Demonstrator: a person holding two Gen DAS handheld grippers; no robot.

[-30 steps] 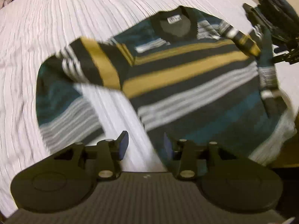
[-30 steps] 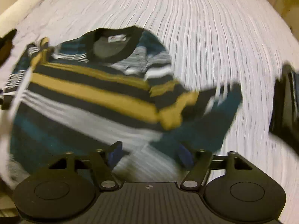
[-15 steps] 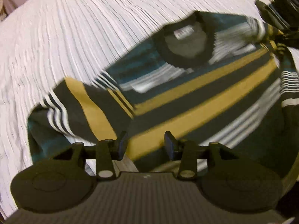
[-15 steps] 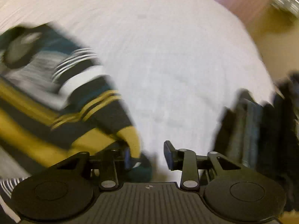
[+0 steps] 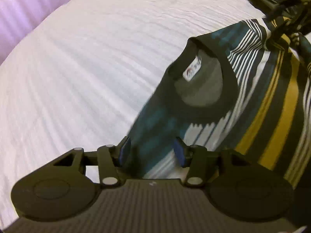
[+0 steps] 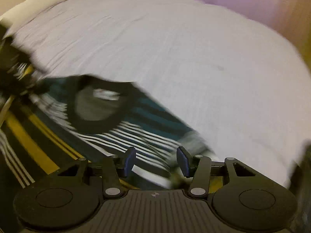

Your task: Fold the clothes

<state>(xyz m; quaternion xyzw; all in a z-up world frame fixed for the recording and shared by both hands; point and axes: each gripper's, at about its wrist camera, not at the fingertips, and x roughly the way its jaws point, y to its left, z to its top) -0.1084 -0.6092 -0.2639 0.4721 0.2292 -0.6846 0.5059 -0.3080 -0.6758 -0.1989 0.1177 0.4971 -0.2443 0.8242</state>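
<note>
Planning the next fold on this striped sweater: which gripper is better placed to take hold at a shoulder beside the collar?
Left, probably. The left gripper has the striped sweater between its opening fingers, below the collar. The right gripper, also opening, sits over blurred stripes at the sweater's edge.

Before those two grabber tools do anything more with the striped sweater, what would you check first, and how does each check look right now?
1. Sweater lies on the bed cover: ok.
2. Collar and label visible: ok.
3. Left gripper over a shoulder edge, opening, cloth between fingers: ok.
4. Right gripper over the other shoulder, opening: ok.
5. Fingers pressing cloth: cannot tell.
6. Sleeves laid flat: cannot tell.
</note>
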